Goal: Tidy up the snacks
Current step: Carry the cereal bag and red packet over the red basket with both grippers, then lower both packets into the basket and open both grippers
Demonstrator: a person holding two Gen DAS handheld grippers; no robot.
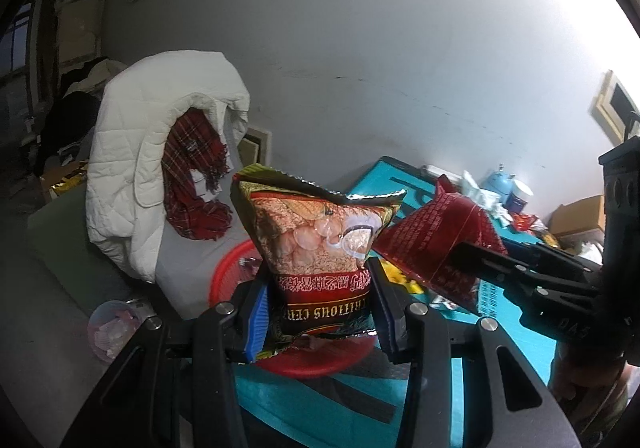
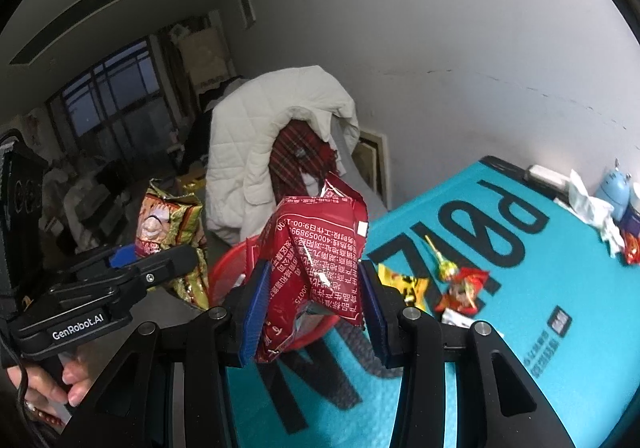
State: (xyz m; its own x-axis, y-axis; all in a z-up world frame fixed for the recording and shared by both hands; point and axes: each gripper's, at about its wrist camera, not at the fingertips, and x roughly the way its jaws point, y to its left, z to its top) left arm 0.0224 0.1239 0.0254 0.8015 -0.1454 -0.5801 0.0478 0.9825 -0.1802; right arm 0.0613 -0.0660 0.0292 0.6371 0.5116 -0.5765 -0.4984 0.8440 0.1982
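A cereal bag [image 1: 320, 244] is clamped in the narrowly open left gripper [image 1: 318, 312]; a red packet [image 2: 316, 260] in the right gripper [image 2: 314, 312]. Both are held above the red basket [image 2: 224, 272] at the mat's [image 2: 520, 328] left edge.

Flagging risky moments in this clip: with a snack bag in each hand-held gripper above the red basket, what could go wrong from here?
1. The left hand-held gripper pinches the cereal bag near one end; most of the bag stands above the pads, so it could tip or slip.
2. The right hand-held gripper holds a crumpled red bag; it might slide free.
3. The red basket sits at the edge of the teal mat, so a dropped bag may miss it.
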